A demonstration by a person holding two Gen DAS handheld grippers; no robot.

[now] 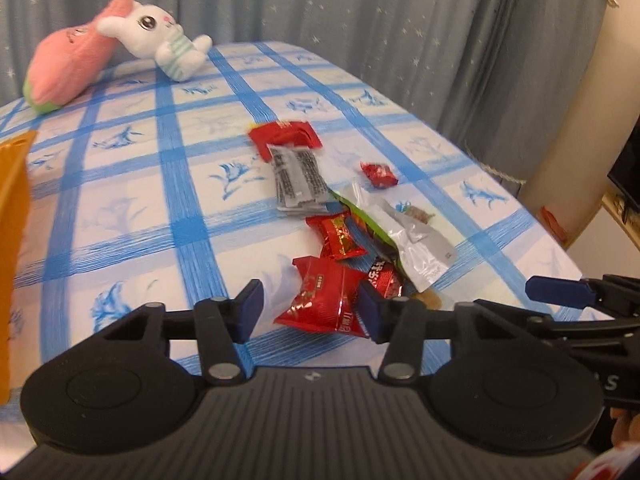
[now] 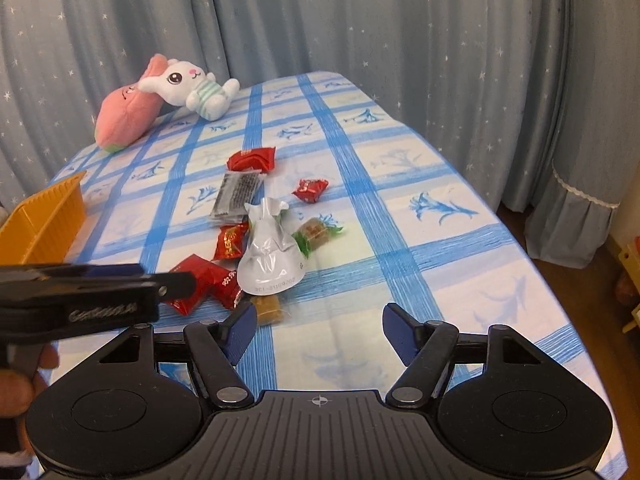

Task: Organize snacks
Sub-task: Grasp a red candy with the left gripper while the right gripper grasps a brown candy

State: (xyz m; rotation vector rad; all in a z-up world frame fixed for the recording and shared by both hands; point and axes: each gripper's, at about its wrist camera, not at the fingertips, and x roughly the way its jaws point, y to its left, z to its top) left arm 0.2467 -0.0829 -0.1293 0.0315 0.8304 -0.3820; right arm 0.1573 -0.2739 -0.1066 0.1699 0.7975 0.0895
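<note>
Left gripper (image 1: 310, 310) sits lowest and closest to the lens, fingers spread, nothing pinched. Nearest red snack packet (image 1: 326, 300) lies right in the gap between the pads, slightly toward the right pad, apparently flat on the checked cloth of the desk (image 1: 132, 240). Packet's long side runs roughly across the fingers, tilted a bit, so a straight push forward and a squeeze looks like the next move. Judgement only: contact not confirmed, the packet may sit just ahead of the pads.

Far left: orange tray (image 2: 44, 220) at the desk edge, well apart from the pile, likely the drop spot. Beyond it, plush rabbit (image 2: 192, 86) on a pink pillow, irrelevant.

Middle: rest of the snacks strung away from the left gripper in a line: second red packet (image 1: 340, 238), silver printed sachet (image 1: 298, 182), larger red pack (image 1: 286, 138) furthest. Silver pouch (image 2: 270, 252) and green-wrapped bar (image 2: 318, 232) just right of that line, small red candy (image 2: 310, 190) off alone.

Right: right gripper (image 2: 316, 334) also spread and empty, over bare cloth, pile ahead and to its left. Small brown candy (image 2: 268, 308) lies just beside its left finger. Left hand clearly nearer the red packet; right is idle.
</note>
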